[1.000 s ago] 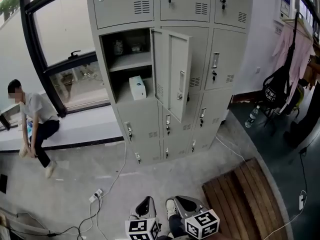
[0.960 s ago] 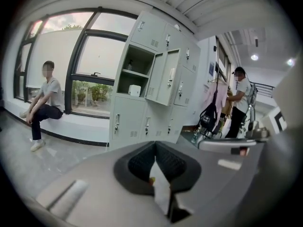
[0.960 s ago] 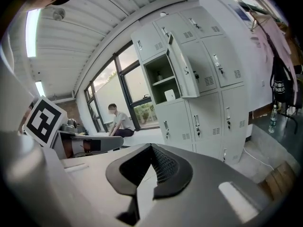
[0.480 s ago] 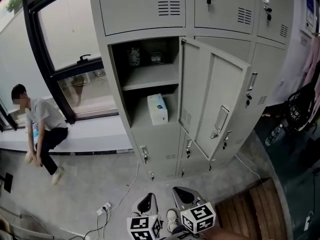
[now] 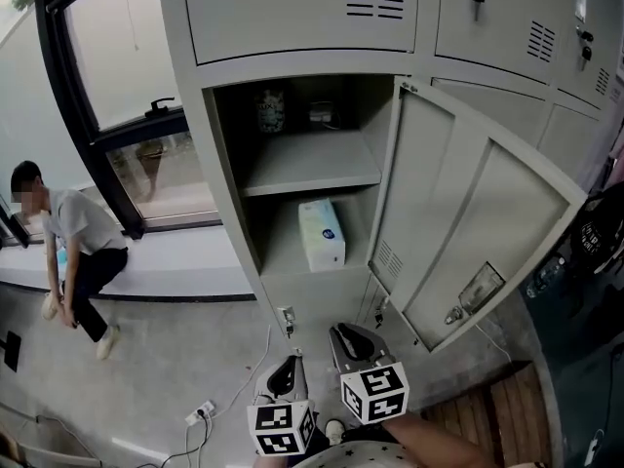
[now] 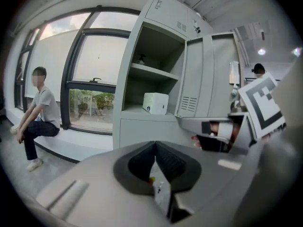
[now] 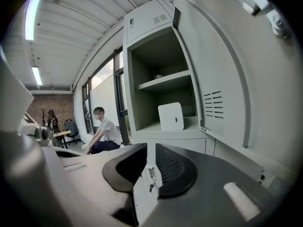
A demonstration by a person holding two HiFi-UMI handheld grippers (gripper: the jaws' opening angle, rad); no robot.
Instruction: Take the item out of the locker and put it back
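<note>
A white tissue box (image 5: 321,234) stands upright on the lower shelf of the open grey locker (image 5: 226,174); it also shows in the left gripper view (image 6: 155,103) and the right gripper view (image 7: 171,117). The locker door (image 5: 468,232) hangs wide open to the right. Both grippers are low and in front of the locker, well short of the box. My left gripper (image 5: 285,378) (image 6: 154,145) has its fingertips together and holds nothing. My right gripper (image 5: 353,344) (image 7: 150,150) is opening, with a narrow gap and nothing between its pads.
A jar (image 5: 272,110) and a small dark item (image 5: 322,115) sit on the upper shelf. A person (image 5: 73,232) sits on the window ledge at the left. Cables and a power strip (image 5: 200,412) lie on the floor. A wooden platform (image 5: 517,408) lies at the lower right.
The view has closed in on the open locker, which now fills the frame. Both grippers have risen and come nearer to the locker's front.
</note>
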